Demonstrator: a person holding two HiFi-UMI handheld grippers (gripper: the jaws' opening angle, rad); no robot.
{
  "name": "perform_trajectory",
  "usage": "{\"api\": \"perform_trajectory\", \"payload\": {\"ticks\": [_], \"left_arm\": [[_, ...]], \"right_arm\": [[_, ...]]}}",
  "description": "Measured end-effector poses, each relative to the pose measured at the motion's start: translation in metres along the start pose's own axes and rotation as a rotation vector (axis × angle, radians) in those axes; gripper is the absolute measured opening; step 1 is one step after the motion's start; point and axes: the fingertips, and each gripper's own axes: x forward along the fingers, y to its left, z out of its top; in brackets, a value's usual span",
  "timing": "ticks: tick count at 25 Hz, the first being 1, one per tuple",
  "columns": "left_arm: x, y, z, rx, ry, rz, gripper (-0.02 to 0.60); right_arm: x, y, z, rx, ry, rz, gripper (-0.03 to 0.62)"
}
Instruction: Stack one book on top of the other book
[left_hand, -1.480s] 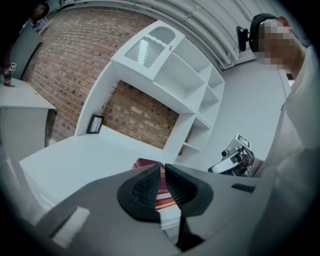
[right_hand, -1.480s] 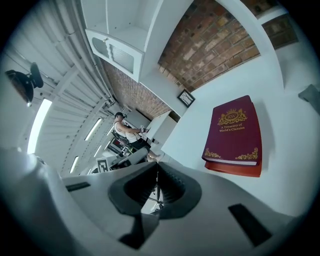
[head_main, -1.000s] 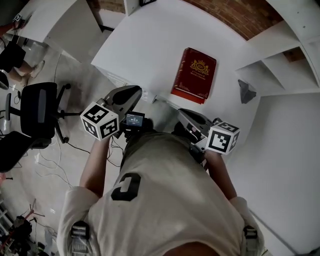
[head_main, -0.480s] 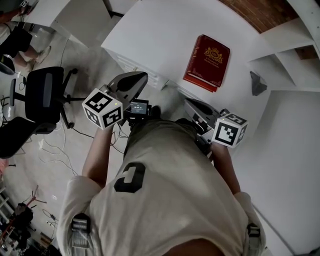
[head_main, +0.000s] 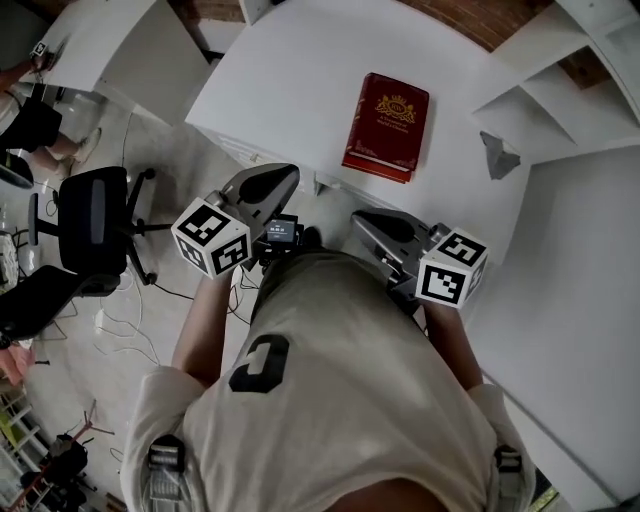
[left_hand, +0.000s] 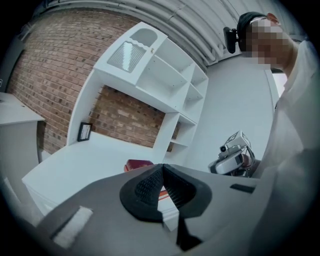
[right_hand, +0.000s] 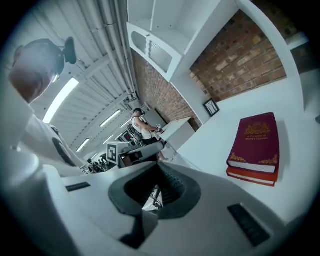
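Just two stacked books (head_main: 386, 125), one table (head_main: 300, 70).

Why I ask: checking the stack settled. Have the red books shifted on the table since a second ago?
No. The red books keep their spot by the table's front edge.

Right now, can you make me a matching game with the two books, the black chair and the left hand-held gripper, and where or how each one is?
1. dark red book
2. orange-red book
3. black chair
4. left hand-held gripper

A. on the floor
B. shut, with nothing in it
C. top of the pile
D. bottom of the pile

Pairs: 1-C, 2-D, 3-A, 4-B.
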Motion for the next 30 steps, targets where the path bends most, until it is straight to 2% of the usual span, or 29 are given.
{"api": "perform_trajectory", "payload": {"ticks": [9, 16, 19, 25, 30], "left_arm": [[0.041, -0.057, -0.001, 0.05, 0.049, -0.1, 0.005], [0.052, -0.084, -0.011, 0.147, 0.121, -0.112, 0.005], [0.056, -0.093, -0.017, 0.145, 0.129, -0.116, 0.005], [0.059, -0.12, -0.039, 0.121, 0.163, -0.124, 0.005], [0.058, -0.157, -0.037, 0.086, 0.119, -0.161, 0.005]], "right_arm": [[-0.047, -0.005, -0.003, 0.009, -0.069, -0.007, 0.005], [-0.072, -0.012, -0.015, 0.058, -0.106, -0.034, 0.005], [-0.08, -0.02, -0.025, 0.101, -0.114, -0.046, 0.005], [-0.092, -0.01, -0.046, 0.093, -0.072, -0.023, 0.005], [-0.108, -0.003, -0.053, 0.067, -0.077, -0.039, 0.005]]}}
